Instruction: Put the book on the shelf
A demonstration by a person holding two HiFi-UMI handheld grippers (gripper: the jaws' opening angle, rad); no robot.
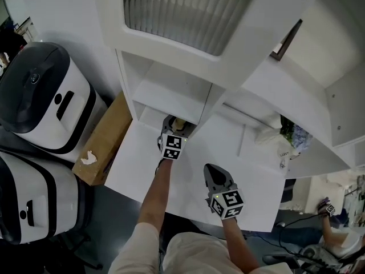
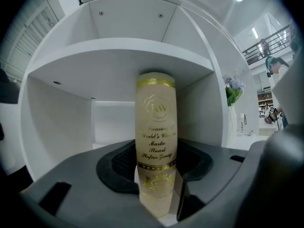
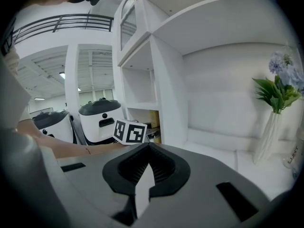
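Observation:
The book (image 2: 156,141) is cream with gold lettering on its spine. It stands upright between the jaws of my left gripper (image 2: 156,156), which is shut on it. In the head view the left gripper (image 1: 175,122) holds the book (image 1: 179,122) at the mouth of the low shelf compartment (image 1: 169,93). That white compartment (image 2: 118,75) has nothing inside it. My right gripper (image 1: 212,170) hovers over the white ledge (image 1: 142,164), nearer to me and to the right. In its own view the right gripper (image 3: 148,148) has its pads together with nothing between them.
A vase of flowers (image 1: 291,135) stands in the compartment to the right (image 3: 275,103). Two white-and-black machines (image 1: 45,96) sit on the floor at left, beside a cardboard box (image 1: 105,138). A dark book (image 1: 287,40) leans on an upper shelf.

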